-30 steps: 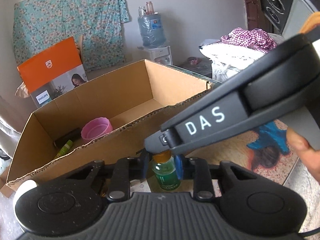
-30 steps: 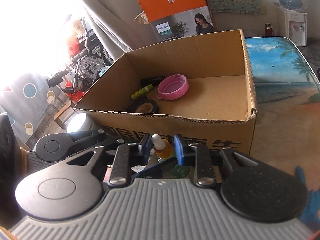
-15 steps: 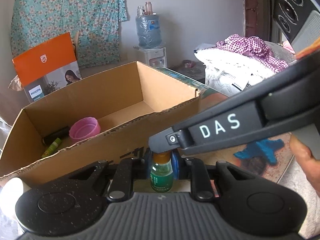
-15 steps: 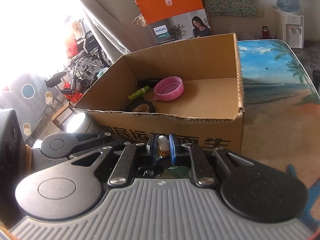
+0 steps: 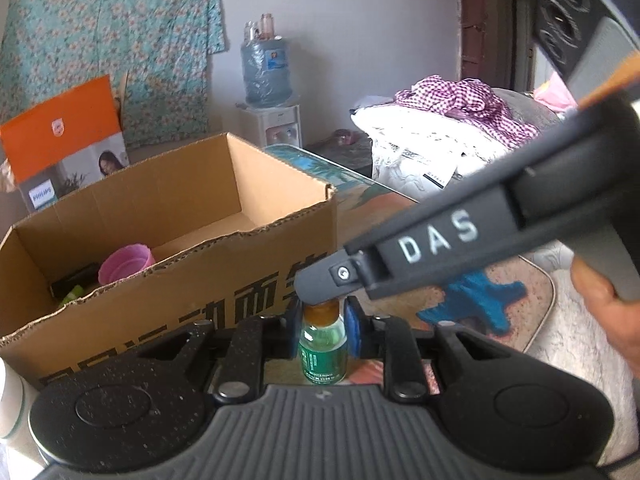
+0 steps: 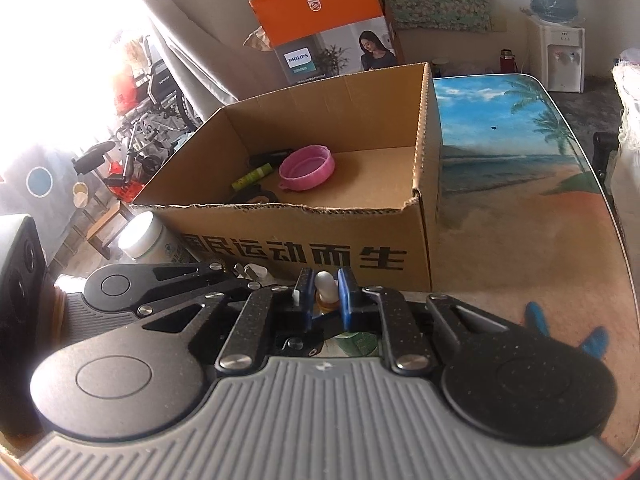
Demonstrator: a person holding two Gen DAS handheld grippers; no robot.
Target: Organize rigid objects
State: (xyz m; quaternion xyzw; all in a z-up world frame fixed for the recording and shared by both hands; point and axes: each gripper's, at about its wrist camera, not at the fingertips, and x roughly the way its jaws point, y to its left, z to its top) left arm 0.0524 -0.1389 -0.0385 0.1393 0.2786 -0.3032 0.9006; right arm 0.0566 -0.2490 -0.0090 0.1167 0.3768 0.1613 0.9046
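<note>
Cluttered living room, beach-print counter (image 6: 520,184) carrying an open cardboard box (image 6: 320,220) near its left side. Left gripper (image 5: 322,330) has its blue pads around the shoulders of a small green glass bottle (image 5: 323,350) with an amber cap, standing on the counter just in front of the box; the jaws are opening slightly, and I cannot tell whether the pads still press the glass. Right gripper (image 6: 325,295) is clamped narrow on the bottle's white dropper bulb (image 6: 325,286), reaching in from above. Risks, as I judge them: two grips on one small bottle could work against each other, so a pull on the bulb may unscrew or pop the dropper and spill liquid; if the left pads slacken, the bottle could tip or swing against the box wall. Glass is slick, the hold is high and narrow. Box already holds a pink lid (image 6: 307,168), a green tube (image 6: 253,177) and dark items I cannot identify. Bottle base and label are partly cut off by the gripper body; a white jar (image 6: 146,236) beside the box is washed out by window glare.
</note>
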